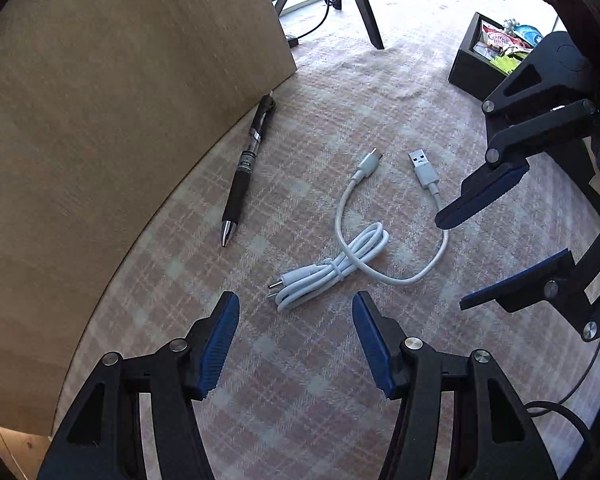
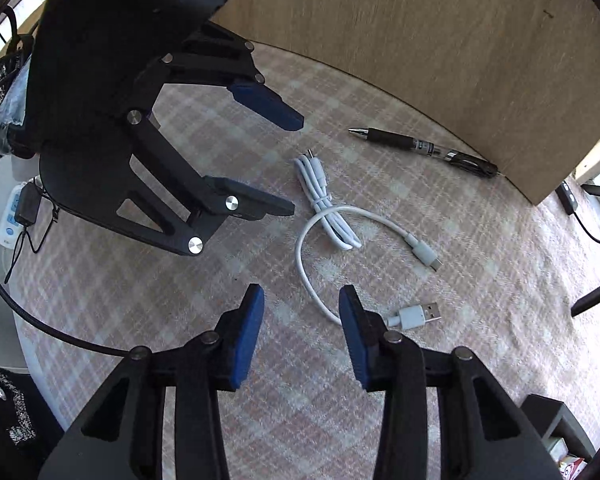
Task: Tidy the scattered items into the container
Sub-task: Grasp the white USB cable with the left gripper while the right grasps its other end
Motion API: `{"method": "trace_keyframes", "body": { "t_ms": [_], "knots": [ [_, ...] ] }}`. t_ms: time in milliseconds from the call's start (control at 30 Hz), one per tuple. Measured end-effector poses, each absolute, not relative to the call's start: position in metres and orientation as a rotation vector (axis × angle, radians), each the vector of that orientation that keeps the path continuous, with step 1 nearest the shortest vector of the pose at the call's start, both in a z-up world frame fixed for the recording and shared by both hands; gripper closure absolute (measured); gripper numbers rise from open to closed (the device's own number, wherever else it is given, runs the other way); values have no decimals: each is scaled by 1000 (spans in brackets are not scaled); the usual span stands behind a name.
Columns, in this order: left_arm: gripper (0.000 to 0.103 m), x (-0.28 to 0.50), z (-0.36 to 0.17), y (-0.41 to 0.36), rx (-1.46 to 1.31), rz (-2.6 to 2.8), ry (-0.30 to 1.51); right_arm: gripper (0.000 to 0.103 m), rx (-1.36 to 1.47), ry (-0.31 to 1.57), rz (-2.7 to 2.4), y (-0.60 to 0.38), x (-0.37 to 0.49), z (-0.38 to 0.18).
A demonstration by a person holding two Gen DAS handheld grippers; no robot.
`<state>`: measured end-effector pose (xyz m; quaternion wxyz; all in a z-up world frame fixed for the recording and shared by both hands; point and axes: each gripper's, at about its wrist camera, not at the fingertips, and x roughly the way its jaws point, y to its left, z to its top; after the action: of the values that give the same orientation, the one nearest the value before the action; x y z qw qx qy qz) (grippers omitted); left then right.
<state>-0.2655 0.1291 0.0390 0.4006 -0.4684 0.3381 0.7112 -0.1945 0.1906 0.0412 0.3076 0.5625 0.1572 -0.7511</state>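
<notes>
A white USB cable [image 1: 352,256] lies loosely coiled on the plaid cloth, its two plugs pointing away from me. A black pen [image 1: 246,172] lies to its left against a wooden board. My left gripper [image 1: 296,300] hovers open just short of the coil, nothing between its fingers. My right gripper [image 1: 452,262] stands open at the cable's right loop. In the right wrist view the cable [image 2: 320,216] runs past the right gripper [image 2: 301,292], the pads not pressing it. The left gripper [image 2: 296,166] and the pen [image 2: 420,146] show beyond. A black box [image 1: 476,64] holds snack packets.
A tall wooden board [image 1: 120,120] stands along the cloth's left side. Dark furniture legs [image 1: 364,4] and a hanging cord stand behind it. A white power strip [image 2: 12,216] and a black cord [image 2: 20,312] lie off the cloth's edge. The box corner [image 2: 556,420] shows low right.
</notes>
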Motion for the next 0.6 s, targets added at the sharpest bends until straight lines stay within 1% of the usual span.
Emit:
{"method": "trace_keyframes", "body": {
  "t_ms": [100,233,400,467,567,600],
  "knots": [
    [48,-265,34,133,-1165,1775,881,67,1497,421,-1971,190,-197,34],
    [63,-268,32,135,-1171,1763,843,72,1507,419,-1966,190,-201,27],
    [65,-269,32,134,-1180,1756,807,74,1505,413,-1964,188,-203,23],
    [79,-271,32,132,-1188,1755,793,74,1501,397,-1955,186,-203,22],
    [81,-273,33,129,-1201,1763,767,74,1487,382,-1968,184,-204,21],
    [81,-273,33,128,-1206,1767,753,76,1481,382,-1976,183,-204,21]
  ]
}}
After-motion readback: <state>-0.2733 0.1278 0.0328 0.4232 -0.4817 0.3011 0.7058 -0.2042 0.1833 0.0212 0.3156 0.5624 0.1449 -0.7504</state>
